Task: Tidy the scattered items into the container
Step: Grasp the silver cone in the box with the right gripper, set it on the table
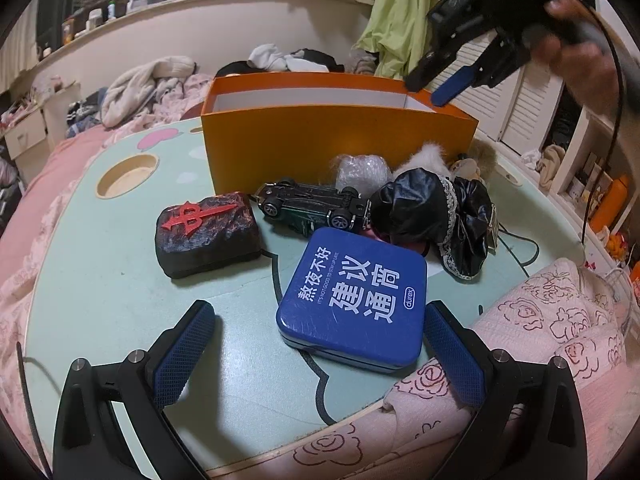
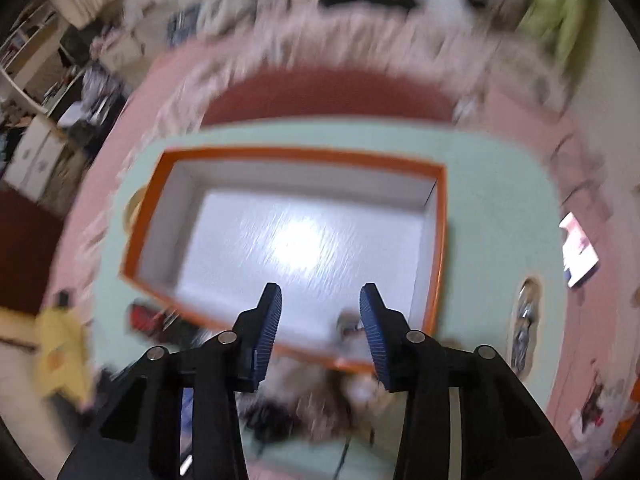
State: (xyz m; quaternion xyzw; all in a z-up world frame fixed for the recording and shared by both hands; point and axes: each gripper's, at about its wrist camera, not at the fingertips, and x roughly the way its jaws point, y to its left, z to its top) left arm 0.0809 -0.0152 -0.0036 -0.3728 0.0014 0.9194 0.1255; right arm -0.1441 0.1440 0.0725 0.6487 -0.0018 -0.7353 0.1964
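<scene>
Your left tongs (image 1: pixel 320 344) hover low over the near edge of the mint-green surface (image 1: pixel 100 280), spread wide and holding nothing. Between their blue pads, just ahead, a blue square tin (image 1: pixel 354 298) with white Chinese lettering lies flat near that near edge. Toward the left edge from the tin sits a dark block (image 1: pixel 208 234) bearing a red raised symbol. Farther in, a black toy car (image 1: pixel 312 204) lies on its side, wheels facing you, and toward the right edge from it rests a black shiny fabric bundle (image 1: pixel 436 216) with lace trim. Behind those, a grey bubble-wrapped lump (image 1: pixel 362 172) and a white furry item (image 1: pixel 426 156) sit against the near wall of the orange box (image 1: pixel 340 140), which stands toward the far edge.

Your right tongs (image 2: pixel 320 300) hang above the box's near right corner, part-open and empty. That view is motion-blurred, but it shows the box's white interior (image 2: pixel 304 240) with nothing in it.
</scene>
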